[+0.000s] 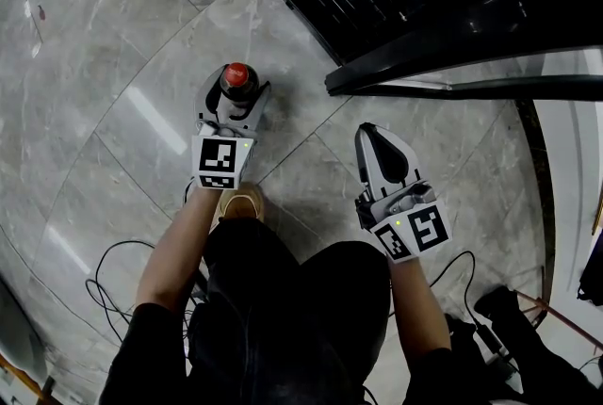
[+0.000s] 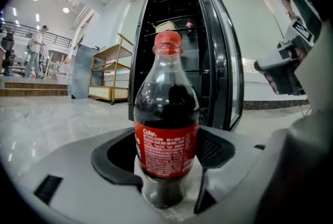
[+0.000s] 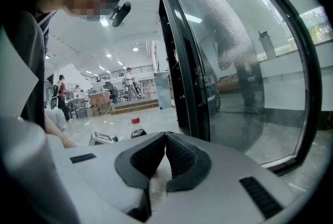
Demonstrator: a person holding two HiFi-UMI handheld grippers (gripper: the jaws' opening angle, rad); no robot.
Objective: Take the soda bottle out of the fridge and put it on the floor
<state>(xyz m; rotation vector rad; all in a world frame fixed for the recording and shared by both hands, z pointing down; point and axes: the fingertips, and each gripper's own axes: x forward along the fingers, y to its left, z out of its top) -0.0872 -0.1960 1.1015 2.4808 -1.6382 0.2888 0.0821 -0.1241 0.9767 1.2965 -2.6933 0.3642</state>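
I am gripping the soda bottle [image 2: 166, 129] upright in my left gripper [image 1: 233, 104] low at the floor [image 1: 113, 64], my right gripper [image 1: 373, 136] closed on nothing, and I am seating the base flat before spreading the jaws.

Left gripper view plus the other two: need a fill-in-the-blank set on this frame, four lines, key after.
1. The left gripper is closed on the ___.
2. The cap on top of it is ___.
3. The right gripper has its jaws ___, with nothing between them.
4. The fridge door stands ___.

Missing words: soda bottle; red; shut; open
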